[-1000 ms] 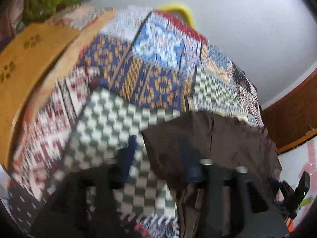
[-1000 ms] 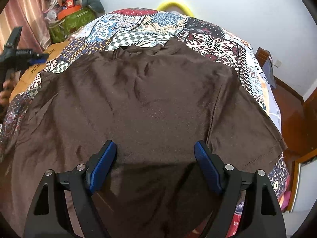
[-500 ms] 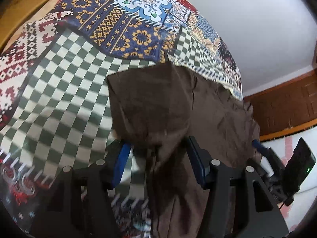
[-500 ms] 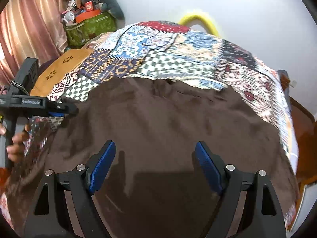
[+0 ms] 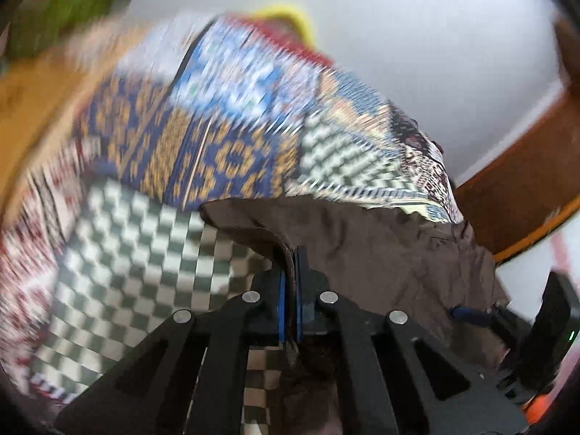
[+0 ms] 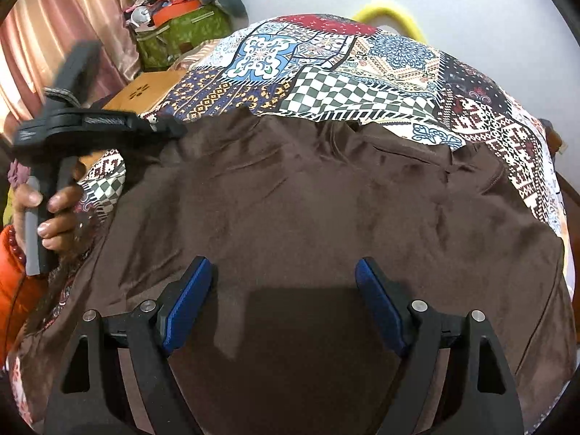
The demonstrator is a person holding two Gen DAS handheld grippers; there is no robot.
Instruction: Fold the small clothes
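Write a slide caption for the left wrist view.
Left gripper shut on a brown shirt edge above a patchwork bedcover.

We see the far half of the bed [image 6: 362, 83] bare patchwork, open to pass. The brown garment [image 6: 326, 217] covers the near half. Off its far left corner a green bag [image 6: 181, 32] and wooden board [image 6: 145, 90] crowd the edge.

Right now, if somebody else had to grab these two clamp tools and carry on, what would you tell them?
Left gripper: jaws have just closed, pinching the edge of the dark brown cloth garment.
Right gripper: open, poised over the garment's middle, holding nothing.
The garment lies spread, slightly wrinkled, on the patchwork patterned bedspread.
Done: one edge gripped.
Left: no fold shows yet; all the folding remains.
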